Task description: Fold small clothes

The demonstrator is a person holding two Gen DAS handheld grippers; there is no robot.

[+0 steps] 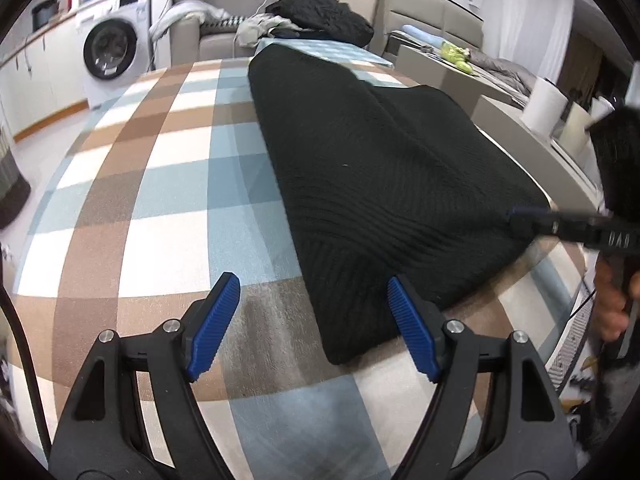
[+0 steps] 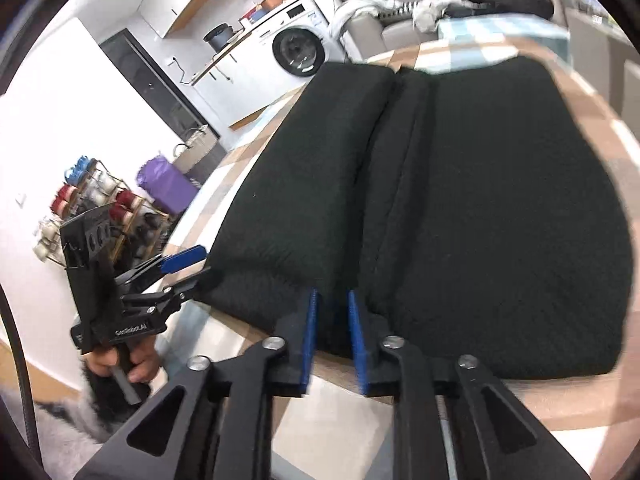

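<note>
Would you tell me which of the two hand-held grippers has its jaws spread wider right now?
The left hand-held gripper: its blue pads stand far apart at the near corner of the black garment. The right hand-held gripper shows only a narrow gap.

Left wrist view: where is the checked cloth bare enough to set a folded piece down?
Bare checked cloth runs left of the black garment, toward the washing machine. Crowded: the far end under the dark clothes pile, and the strip right of the garment.

One black knitted garment (image 1: 384, 176) lay folded on one checked tablecloth (image 1: 160, 184), reaching toward its near edge. Two grippers were there: the left gripper (image 1: 312, 320) and the right gripper (image 2: 332, 340). One washing machine (image 1: 116, 44) stood beyond the far edge, and one dark pile of clothes (image 1: 320, 16).
</note>
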